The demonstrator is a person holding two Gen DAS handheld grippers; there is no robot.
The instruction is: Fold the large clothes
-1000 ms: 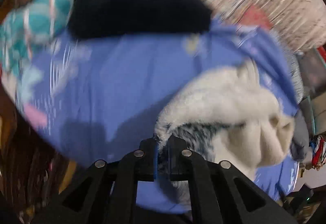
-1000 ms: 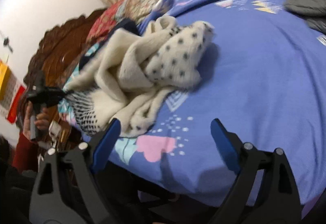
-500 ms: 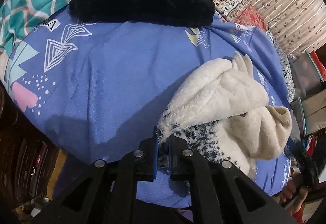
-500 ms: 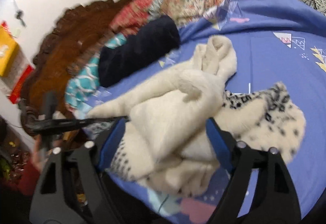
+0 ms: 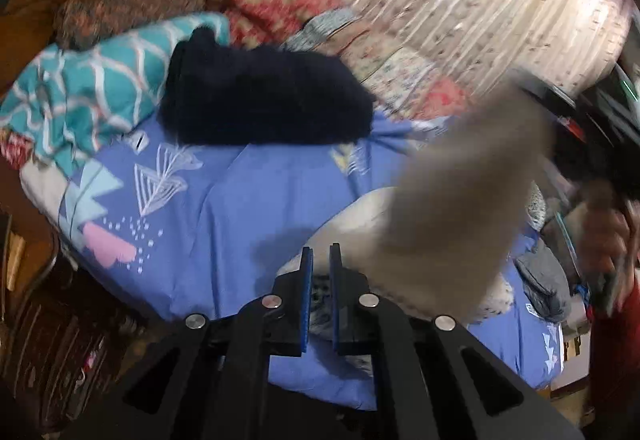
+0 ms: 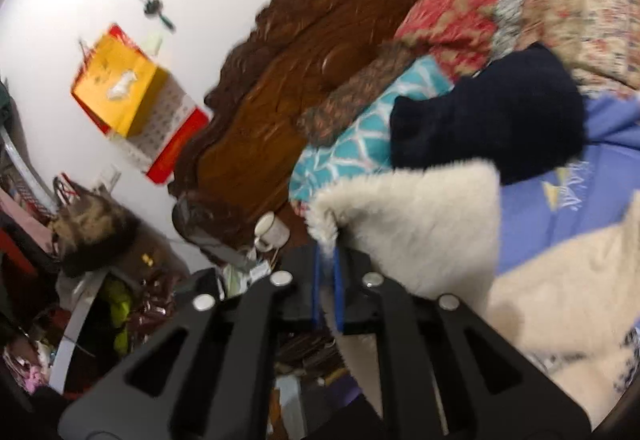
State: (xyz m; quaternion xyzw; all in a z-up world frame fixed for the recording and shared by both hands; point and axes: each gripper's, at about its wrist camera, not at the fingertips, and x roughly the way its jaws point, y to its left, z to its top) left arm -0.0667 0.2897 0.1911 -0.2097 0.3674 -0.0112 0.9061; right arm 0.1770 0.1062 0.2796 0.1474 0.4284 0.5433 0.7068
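Observation:
A cream fleece garment [image 5: 448, 208] with a black-speckled lining is lifted off the blue bedsheet [image 5: 248, 208], blurred by motion. My left gripper [image 5: 320, 260] is shut on its speckled edge at the bottom of the left wrist view. In the right wrist view my right gripper [image 6: 328, 260] has its jaws closing on a fluffy cream edge of the garment [image 6: 424, 224], which sits pinched between the blue pads. The rest of the garment [image 6: 568, 292] hangs down to the right. A hand [image 5: 604, 232] holding the right gripper shows at the right edge of the left wrist view.
A folded dark navy garment [image 5: 264, 100] lies at the head of the bed beside a teal patterned pillow [image 5: 84, 96] and red floral bedding [image 5: 272, 4]. A carved wooden headboard [image 6: 280, 88], a white mug [image 6: 272, 232] and a cluttered bedside area [image 6: 100, 260] stand left of the bed.
The right gripper closed on the garment's cream edge and swung up toward the headboard. The left gripper rose with the speckled edge, and the garment lifted off the sheet.

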